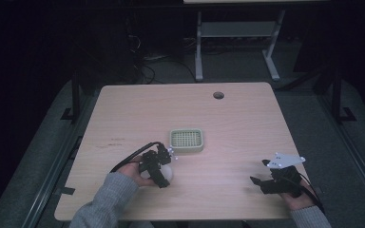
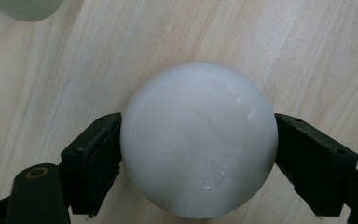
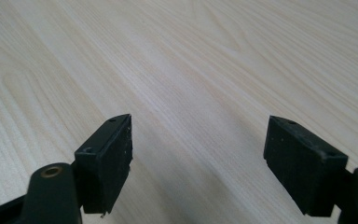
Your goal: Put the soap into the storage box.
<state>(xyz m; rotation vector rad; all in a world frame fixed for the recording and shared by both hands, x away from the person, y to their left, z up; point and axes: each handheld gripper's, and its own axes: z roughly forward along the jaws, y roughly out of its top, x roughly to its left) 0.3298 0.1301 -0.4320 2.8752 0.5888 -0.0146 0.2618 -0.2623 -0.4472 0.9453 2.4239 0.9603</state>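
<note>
High view: on a wooden table (image 1: 123, 109), a pale green grid tray (image 1: 187, 140) sits near the middle. Just in front of the tray and slightly left, the left gripper (image 1: 164, 172) holds a white ball (image 1: 167, 173). The right gripper (image 1: 266, 175) rests well to the tray's right.

Left gripper view: both jaws press the ball's (image 2: 198, 140) sides, so the grasp looks made; carrying it to the tray seems left.

Right gripper view: jaws stand apart over bare wood, holding nothing.
</note>
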